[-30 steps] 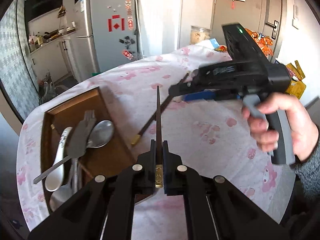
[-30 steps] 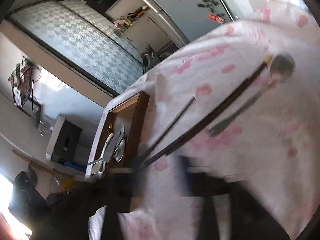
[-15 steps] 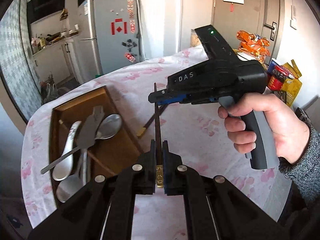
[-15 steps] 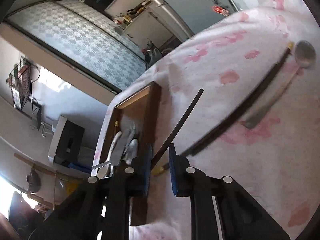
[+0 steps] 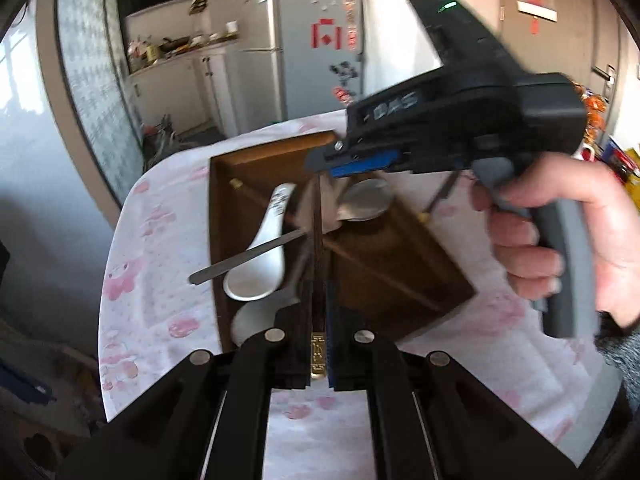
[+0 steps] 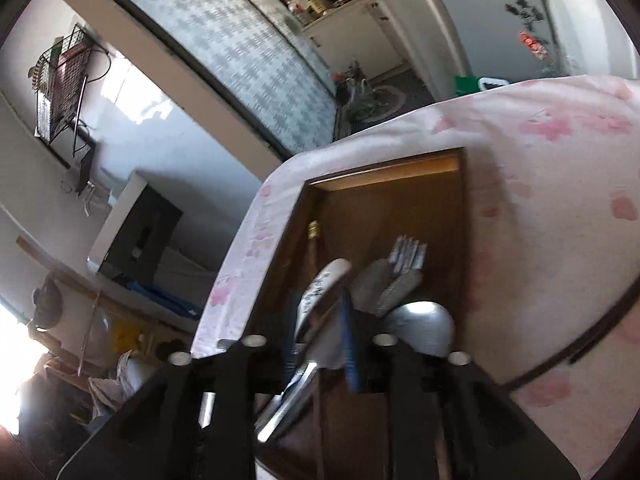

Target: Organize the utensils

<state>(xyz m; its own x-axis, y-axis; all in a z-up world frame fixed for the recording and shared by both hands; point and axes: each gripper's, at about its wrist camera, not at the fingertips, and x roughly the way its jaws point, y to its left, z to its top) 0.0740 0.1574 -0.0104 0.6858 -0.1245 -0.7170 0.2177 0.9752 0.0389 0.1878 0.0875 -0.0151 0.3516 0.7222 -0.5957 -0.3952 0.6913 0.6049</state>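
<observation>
now my left hand-held gripper point(image 5: 318, 344) pinches a dark chopstick point(image 5: 318, 248) over the wooden tray point(image 5: 404, 276) on the tabletop point(image 5: 160, 216); my right hand-held gripper point(image 6: 320, 340), jaws opening and empty, hangs above the spoons point(image 6: 420, 320) inside.

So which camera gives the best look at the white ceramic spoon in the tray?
The left wrist view: the white ceramic spoon lies there with bowl and handle both visible. The right wrist view shows only its handle, behind that gripper's fingers.
</observation>
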